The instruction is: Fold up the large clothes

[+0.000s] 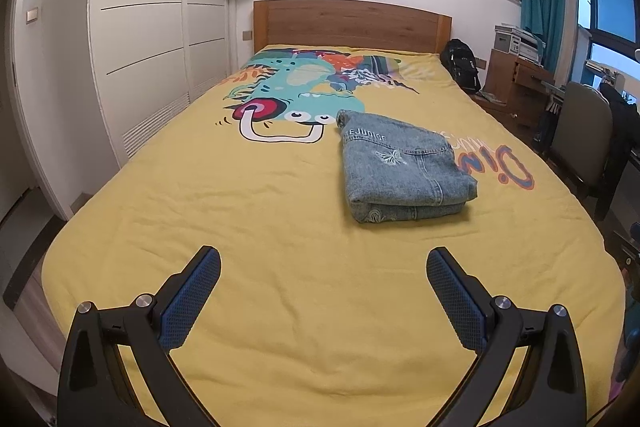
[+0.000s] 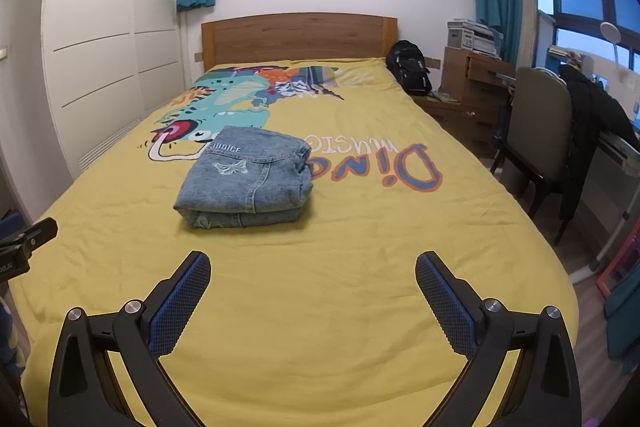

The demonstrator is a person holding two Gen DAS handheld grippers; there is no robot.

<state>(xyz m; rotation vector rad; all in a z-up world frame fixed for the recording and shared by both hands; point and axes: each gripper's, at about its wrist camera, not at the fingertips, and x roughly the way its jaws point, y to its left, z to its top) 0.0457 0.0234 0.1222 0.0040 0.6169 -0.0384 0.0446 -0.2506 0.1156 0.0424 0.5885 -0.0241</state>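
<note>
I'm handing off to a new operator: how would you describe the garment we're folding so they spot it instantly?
Find the bed with the yellow cartoon-dinosaur cover. Near its middle, just below the dinosaur print and beside the "Dino" lettering, lies a folded denim garment. It is the only loose item on the cover: a blue, compact stack with a white butterfly embroidered on top.

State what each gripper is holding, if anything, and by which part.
Nothing is held. The left gripper and right gripper are both open above the yellow bedspread, apart from the folded denim garment.
</note>
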